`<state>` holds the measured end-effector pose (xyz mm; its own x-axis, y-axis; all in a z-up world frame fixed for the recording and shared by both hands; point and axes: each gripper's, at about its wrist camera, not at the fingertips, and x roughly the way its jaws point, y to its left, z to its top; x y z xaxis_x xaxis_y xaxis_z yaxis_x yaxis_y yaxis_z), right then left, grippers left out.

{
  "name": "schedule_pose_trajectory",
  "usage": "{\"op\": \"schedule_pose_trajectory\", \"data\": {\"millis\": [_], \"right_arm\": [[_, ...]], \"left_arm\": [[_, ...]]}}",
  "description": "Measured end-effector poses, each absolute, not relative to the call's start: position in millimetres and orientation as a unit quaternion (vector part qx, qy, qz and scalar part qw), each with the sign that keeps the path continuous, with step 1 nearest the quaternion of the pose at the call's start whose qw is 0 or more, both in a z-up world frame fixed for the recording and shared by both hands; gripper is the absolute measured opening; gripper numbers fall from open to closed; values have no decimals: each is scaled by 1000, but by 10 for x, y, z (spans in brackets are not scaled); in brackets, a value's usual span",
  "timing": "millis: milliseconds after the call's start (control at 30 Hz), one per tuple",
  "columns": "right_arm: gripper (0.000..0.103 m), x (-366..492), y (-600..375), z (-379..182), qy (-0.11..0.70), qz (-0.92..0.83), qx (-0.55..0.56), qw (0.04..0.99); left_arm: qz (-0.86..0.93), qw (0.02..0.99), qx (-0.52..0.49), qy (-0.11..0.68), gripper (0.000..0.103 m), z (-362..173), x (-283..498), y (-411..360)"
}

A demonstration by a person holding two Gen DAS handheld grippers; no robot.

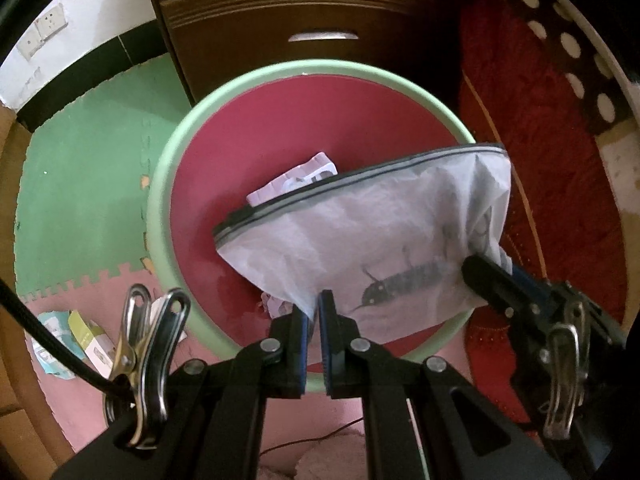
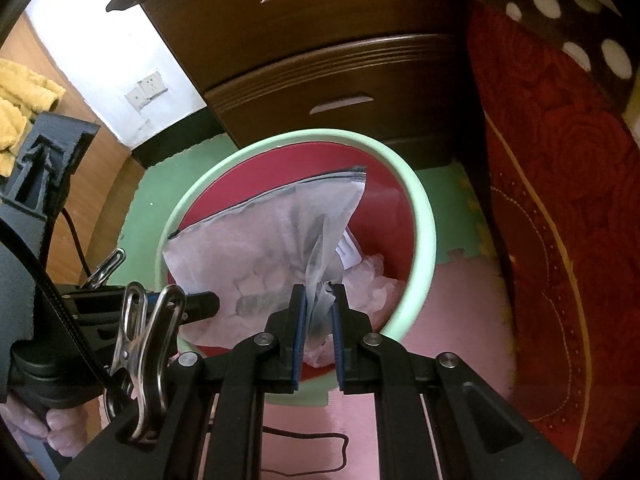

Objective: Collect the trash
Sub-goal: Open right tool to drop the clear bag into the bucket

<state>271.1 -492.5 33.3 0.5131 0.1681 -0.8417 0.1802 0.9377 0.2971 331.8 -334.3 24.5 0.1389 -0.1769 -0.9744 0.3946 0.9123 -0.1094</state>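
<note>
A translucent zip bag (image 1: pixel 360 236) with a dark print hangs over a bin (image 1: pixel 160 184) that has a pale green rim and a red liner. My left gripper (image 1: pixel 314 304) is shut on the bag's lower corner. My right gripper (image 2: pixel 320 300) is nearly shut, with the bag's other corner (image 2: pixel 276 248) bunched between its pads; it shows at the right of the left wrist view (image 1: pixel 492 276). Crumpled paper and a white packet (image 1: pixel 296 180) lie in the bin under the bag.
A dark wooden drawer cabinet (image 2: pixel 320 60) stands right behind the bin. A red patterned cloth (image 2: pixel 560 200) hangs on the right. Green and pink foam mats (image 1: pixel 80 184) cover the floor. Small packets (image 1: pixel 76 340) lie on the mat at the left.
</note>
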Motion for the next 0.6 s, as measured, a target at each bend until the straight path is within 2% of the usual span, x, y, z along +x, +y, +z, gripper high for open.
{"op": "schedule_pose_trajectory", "data": {"millis": [467, 600], "right_arm": [[15, 2692, -4950, 276, 496, -14, 180, 849], [18, 2696, -4967, 252, 496, -19, 183, 849]], "left_arm": [[-191, 750, 96, 626, 5, 186, 3328, -3401], [-189, 752, 105, 622, 10, 172, 3329, -3435]]}}
